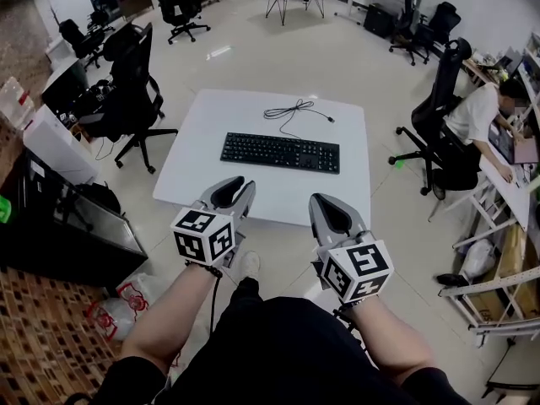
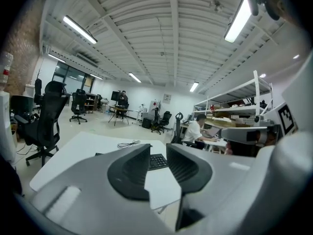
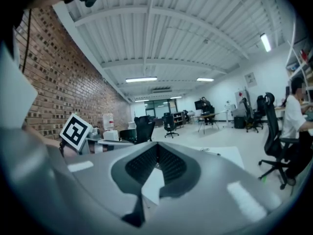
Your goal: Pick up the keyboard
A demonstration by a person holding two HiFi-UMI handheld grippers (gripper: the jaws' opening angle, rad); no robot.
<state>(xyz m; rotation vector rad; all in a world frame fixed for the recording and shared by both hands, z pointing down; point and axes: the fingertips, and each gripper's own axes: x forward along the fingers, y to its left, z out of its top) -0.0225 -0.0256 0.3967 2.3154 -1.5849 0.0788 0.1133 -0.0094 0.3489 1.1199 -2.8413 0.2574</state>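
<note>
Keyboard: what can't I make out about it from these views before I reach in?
- Head view: the letters on the keyboard are too small to read; whether the cable plugs into it is too fine to tell.
- Left gripper view: only a corner shows between the left gripper's open jaws.
- Right gripper view: the right gripper's shut jaws hide it completely.

A white table (image 1: 211, 163) bears a black keyboard (image 1: 280, 152) and cable (image 1: 295, 110).
</note>
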